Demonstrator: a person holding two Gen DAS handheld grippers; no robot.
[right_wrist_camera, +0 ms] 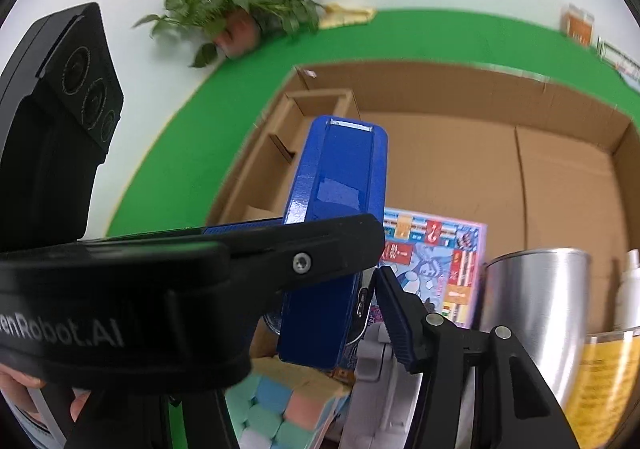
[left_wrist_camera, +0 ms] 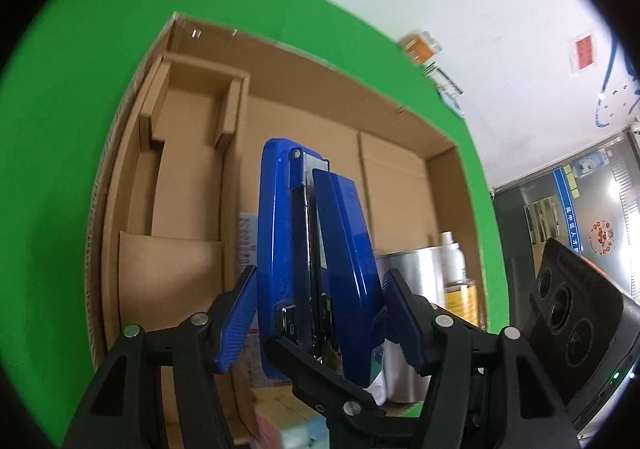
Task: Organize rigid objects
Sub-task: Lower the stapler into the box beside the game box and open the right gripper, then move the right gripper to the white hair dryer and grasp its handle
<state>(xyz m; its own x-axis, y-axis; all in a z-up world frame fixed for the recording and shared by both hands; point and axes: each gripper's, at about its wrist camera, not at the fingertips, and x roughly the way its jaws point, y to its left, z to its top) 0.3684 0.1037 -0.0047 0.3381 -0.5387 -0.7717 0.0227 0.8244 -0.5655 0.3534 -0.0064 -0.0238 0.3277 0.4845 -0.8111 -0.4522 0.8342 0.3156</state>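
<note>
Green counter (left_wrist_camera: 56,153), with open cardboard box (left_wrist_camera: 304,89) on it. Left tool (left_wrist_camera: 320,317) half open, clamped on blue stapler (left_wrist_camera: 316,249) above box. Rigid, glossy, probably heavy; best gripped across flat sides. Right tool (right_wrist_camera: 340,289): grip unclear.

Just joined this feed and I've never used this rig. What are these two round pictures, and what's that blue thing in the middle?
There is no robot arm: a person holds a two-finger gripper in each hand, and each gripper carries a fisheye camera that looks along its fingers. One picture is the left gripper's view, the other the right gripper's.

The blue thing is a stapler, clamped between the left gripper's blue pads above an open cardboard box on a green table. The right gripper is at the stapler too, but whether it grips is unclear.

At the near end of the box are a metal can, a white bottle, a colourful board and pastel blocks.
</note>
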